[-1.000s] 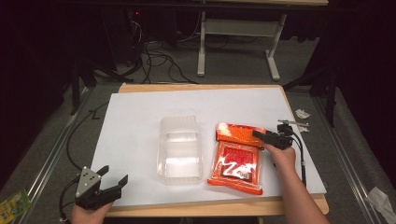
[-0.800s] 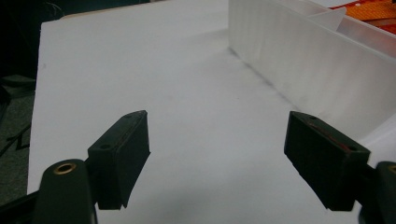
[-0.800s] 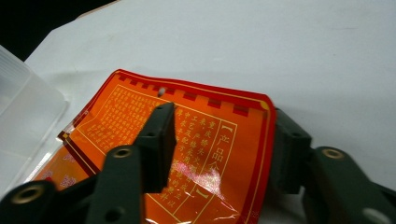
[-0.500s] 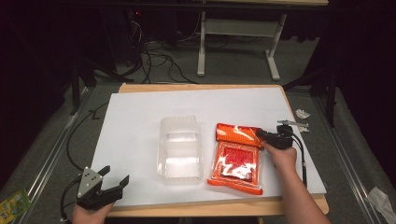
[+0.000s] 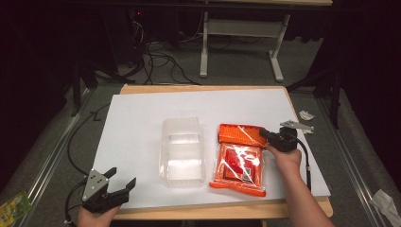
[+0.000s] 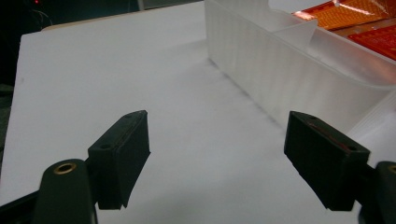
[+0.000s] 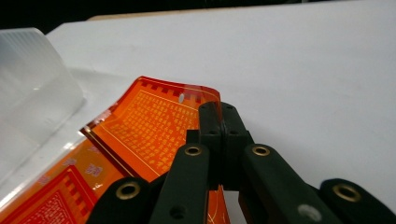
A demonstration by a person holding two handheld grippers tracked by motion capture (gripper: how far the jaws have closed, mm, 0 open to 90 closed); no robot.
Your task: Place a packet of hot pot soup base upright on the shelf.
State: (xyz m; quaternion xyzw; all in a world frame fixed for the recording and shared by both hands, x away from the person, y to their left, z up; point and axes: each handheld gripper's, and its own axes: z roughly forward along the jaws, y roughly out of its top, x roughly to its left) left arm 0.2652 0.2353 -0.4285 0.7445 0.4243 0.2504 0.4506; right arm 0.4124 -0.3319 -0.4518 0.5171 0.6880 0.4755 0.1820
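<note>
An orange packet (image 5: 241, 158) in shiny clear wrap lies on the white sheet (image 5: 142, 118), right of a clear plastic container (image 5: 182, 151). My right gripper (image 5: 262, 133) is shut on the packet's upper right edge. In the right gripper view the jaws (image 7: 219, 109) meet on that edge, and the packet's top flap (image 7: 154, 121) curls up off the sheet. My left gripper (image 5: 122, 177) rests at the front left corner of the sheet, open with nothing in it. In the left gripper view its jaws (image 6: 217, 154) stand wide apart, with the container's wall (image 6: 289, 51) ahead to the right.
The white sheet covers a wooden table whose edge (image 5: 213, 212) shows at the front. A crumpled white scrap (image 5: 306, 115) lies just past the table's right side. Cables (image 5: 156, 52) and a desk frame (image 5: 241, 28) stand on the floor behind.
My right gripper has shut on the packet's upper right edge and risen a little, so the top flap lifts. The left gripper has stayed in place.
</note>
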